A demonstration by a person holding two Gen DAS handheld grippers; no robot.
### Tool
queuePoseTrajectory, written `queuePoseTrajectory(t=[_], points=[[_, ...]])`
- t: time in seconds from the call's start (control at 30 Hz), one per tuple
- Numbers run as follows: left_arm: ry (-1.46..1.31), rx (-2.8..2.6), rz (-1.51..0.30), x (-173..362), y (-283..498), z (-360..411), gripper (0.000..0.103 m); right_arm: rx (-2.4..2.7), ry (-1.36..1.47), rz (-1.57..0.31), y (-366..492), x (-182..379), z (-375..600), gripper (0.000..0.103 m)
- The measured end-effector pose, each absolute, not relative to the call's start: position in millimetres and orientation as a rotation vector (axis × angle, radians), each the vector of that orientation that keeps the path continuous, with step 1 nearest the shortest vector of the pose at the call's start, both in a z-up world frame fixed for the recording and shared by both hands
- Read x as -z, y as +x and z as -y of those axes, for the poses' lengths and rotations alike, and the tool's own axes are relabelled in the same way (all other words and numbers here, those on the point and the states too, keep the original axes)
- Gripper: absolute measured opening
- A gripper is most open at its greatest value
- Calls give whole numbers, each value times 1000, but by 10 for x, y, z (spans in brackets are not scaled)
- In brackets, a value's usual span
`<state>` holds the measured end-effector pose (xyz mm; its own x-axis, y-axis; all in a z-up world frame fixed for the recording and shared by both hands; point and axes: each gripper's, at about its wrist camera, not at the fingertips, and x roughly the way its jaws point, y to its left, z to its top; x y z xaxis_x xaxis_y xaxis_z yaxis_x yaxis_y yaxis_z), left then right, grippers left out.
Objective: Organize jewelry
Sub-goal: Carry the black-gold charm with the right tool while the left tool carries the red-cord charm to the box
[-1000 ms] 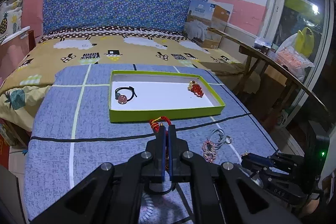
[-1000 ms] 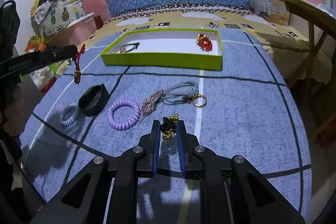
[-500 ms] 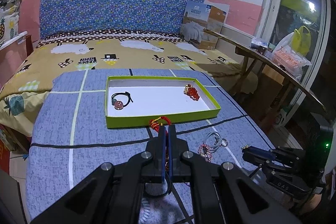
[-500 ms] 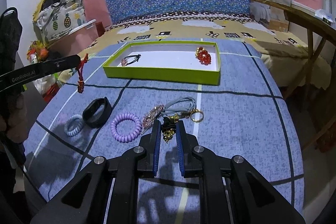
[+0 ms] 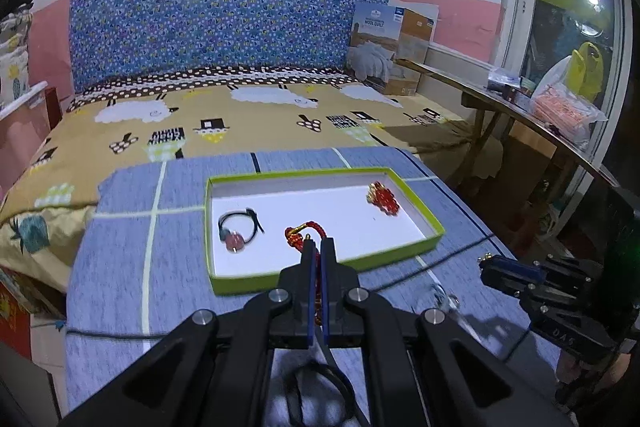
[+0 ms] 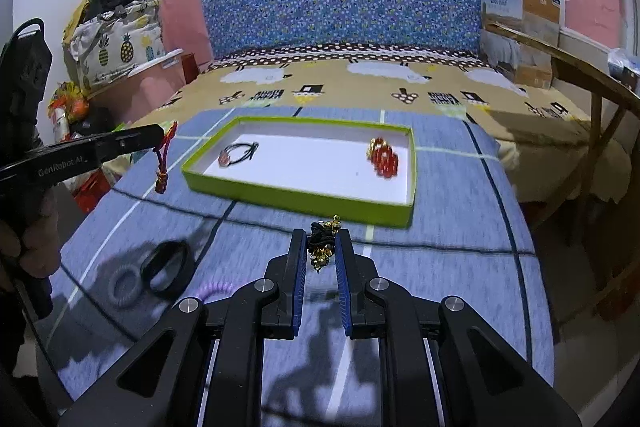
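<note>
Hanging from your left gripper, whose jaws are pressed together on it, a red cord bracelet dangles above the blue checked blanket, near the left end of the green tray. Your right gripper pinches a black cord with small gold bells, lifted clear of the blanket just short of the tray's near wall. Inside the tray, on its white floor, a black band with a pink bead lies at the left and a cluster of red beads at the right. Left behind on the blanket are a black ring, touching a grey coil tie, and a purple coil tie mostly hidden by your right gripper. The blanket covers the foot of a bed with a yellow sheep-print sheet and a blue flowered headboard. A cardboard box leans on the pink and white wall, and a wooden table runs along the window.
</note>
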<state>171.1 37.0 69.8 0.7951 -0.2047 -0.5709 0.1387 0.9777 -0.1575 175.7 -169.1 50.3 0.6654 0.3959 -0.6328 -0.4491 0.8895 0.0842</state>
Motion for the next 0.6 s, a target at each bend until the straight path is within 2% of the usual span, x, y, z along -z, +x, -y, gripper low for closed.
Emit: queuePoseTrajectory(t=[0.27,0.6], points=[[-84,160,-619,-733,2099,-446,2,-477,-74,-698,2223,-530,1647,15],[-63,131,-678,-473,2456,-527,2,-441,-61,-773,2822,-325,1623,15]])
